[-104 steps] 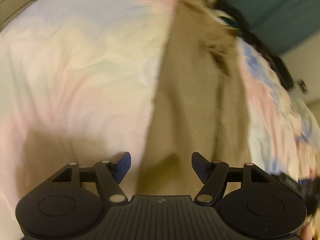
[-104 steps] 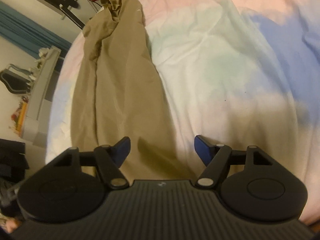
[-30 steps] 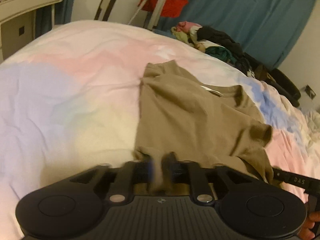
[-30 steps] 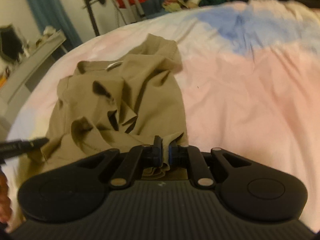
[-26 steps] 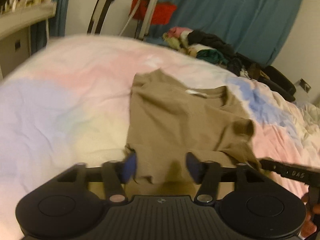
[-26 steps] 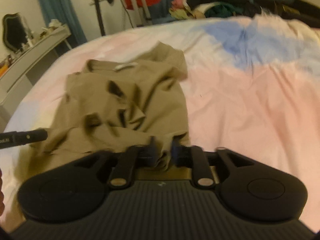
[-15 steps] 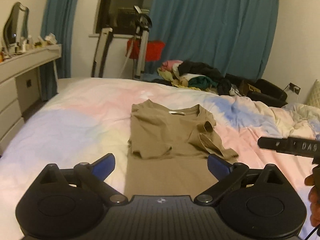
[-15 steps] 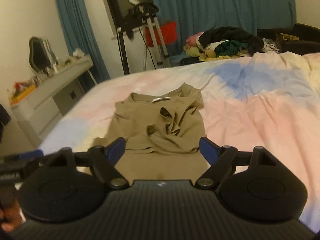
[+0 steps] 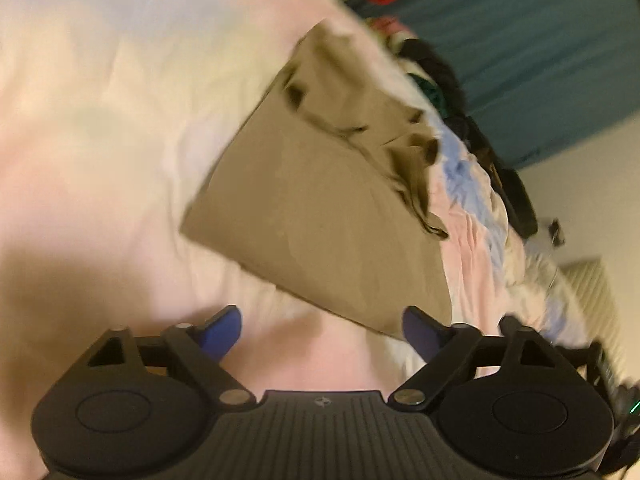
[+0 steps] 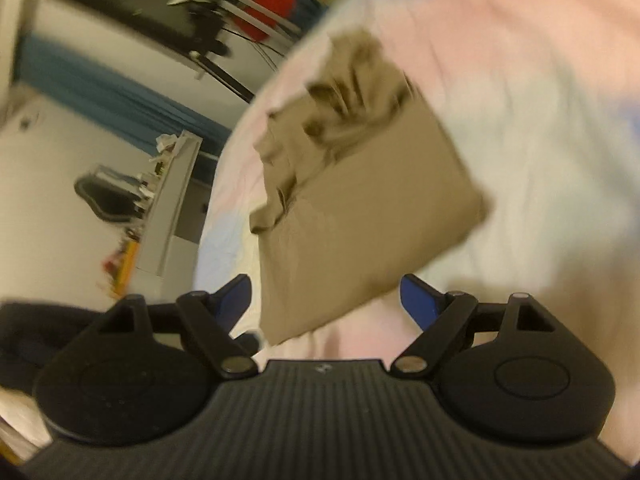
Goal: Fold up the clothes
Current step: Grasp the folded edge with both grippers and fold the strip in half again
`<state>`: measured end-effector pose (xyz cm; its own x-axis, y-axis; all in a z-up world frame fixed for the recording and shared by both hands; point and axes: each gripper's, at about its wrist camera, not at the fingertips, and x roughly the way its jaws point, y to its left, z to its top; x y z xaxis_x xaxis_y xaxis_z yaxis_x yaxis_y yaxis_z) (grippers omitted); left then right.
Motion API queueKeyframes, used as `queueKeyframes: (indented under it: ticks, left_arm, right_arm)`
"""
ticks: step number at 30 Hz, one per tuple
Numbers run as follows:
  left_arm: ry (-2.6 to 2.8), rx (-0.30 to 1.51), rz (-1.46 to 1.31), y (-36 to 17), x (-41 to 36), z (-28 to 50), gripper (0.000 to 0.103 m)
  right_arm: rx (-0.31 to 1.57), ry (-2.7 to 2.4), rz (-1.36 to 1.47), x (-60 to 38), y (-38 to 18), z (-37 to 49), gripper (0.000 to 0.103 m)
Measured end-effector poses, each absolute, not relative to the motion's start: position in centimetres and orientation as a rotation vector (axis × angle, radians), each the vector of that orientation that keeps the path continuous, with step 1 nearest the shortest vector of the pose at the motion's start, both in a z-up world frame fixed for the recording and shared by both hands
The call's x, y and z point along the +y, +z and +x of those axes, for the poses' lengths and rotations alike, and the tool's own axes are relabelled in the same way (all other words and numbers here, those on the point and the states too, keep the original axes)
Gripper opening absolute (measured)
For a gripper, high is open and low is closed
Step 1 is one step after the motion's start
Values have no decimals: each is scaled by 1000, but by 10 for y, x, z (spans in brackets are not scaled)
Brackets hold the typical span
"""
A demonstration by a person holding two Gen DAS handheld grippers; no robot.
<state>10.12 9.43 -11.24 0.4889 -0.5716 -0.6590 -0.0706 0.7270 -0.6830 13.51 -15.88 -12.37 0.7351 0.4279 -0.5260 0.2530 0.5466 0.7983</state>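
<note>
An olive-brown T-shirt (image 9: 320, 208) lies folded on the pastel bedspread (image 9: 100, 128), its smooth folded edge nearest me and the crumpled sleeves and collar at the far end. It also shows in the right wrist view (image 10: 360, 208). My left gripper (image 9: 322, 328) is open and empty, just above the shirt's near edge. My right gripper (image 10: 326, 300) is open and empty, over the shirt's near corner. Both views are blurred by motion.
A pile of dark and coloured clothes (image 9: 432, 76) lies at the bed's far end before a teal curtain (image 9: 520, 32). A white dresser (image 10: 168, 200), a mirror (image 10: 108, 200) and a stand with a red item (image 10: 272, 0) stand beside the bed.
Both grippers let go of the shirt's hem after folding it toward the collar and opened. They have since tipped down close to the folded near edge.
</note>
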Motion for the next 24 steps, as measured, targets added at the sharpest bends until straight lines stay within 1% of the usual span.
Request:
queueKeyframes:
  ticks: [2,3,4,6,7,8,9,10,11,12,13,14,15,16,17,19,20,24]
  left_arm:
    - [-317,1054,-800,-135,97,115,79]
    - [-311,1036,-831,-141,99,119,77]
    - [-305,1018,-861,-147,101,123,75]
    - [-279,962,-905,-151,106,129,65]
    - [-258,941,-924,-154,110,132,61]
    - [-241,931,-938,-158,113,133,48]
    - [-223,922,-951,-162,116,135,35]
    - [-218,917,-951,-165,117,136,31]
    - [-214,912,-951,-168,119,137,23]
    - [-216,906,-953,-170,119,137,18]
    - [-219,900,-955,-171,119,137,17]
    - [-224,891,-940,-169,118,136,15]
    - [-229,883,-925,-167,117,134,14]
    - [-234,875,-910,-164,116,133,14]
    - [-239,867,-894,-162,115,132,13]
    - [-254,848,-890,-157,116,129,11]
    - [-264,837,-903,-154,117,126,10]
    - [-308,785,-907,-129,117,116,8]
  right_arm:
    - [795,98,1057,-155,-140,142,81]
    - [807,85,1067,-154,-148,147,80]
    - [813,66,1079,-153,-156,151,77]
    - [803,22,1130,-158,-174,157,72]
    - [783,0,1174,-162,-181,158,67]
    - [760,-20,1219,-167,-187,157,62]
    - [732,-43,1251,-172,-190,156,60]
    - [702,-67,1270,-177,-190,155,57]
    - [674,-96,1280,-181,-190,153,57]
    - [650,-129,1281,-185,-189,152,57]
    - [643,-147,1277,-187,-190,154,54]
    - [653,-152,1269,-188,-192,156,46]
    - [663,-156,1262,-189,-194,159,40]
    - [673,-160,1254,-190,-196,162,29]
    - [678,-163,1249,-190,-198,165,23]
    - [678,-158,1243,-190,-198,167,14]
    - [676,-156,1233,-189,-195,168,12]
    - [635,-132,1201,-190,-175,164,10]
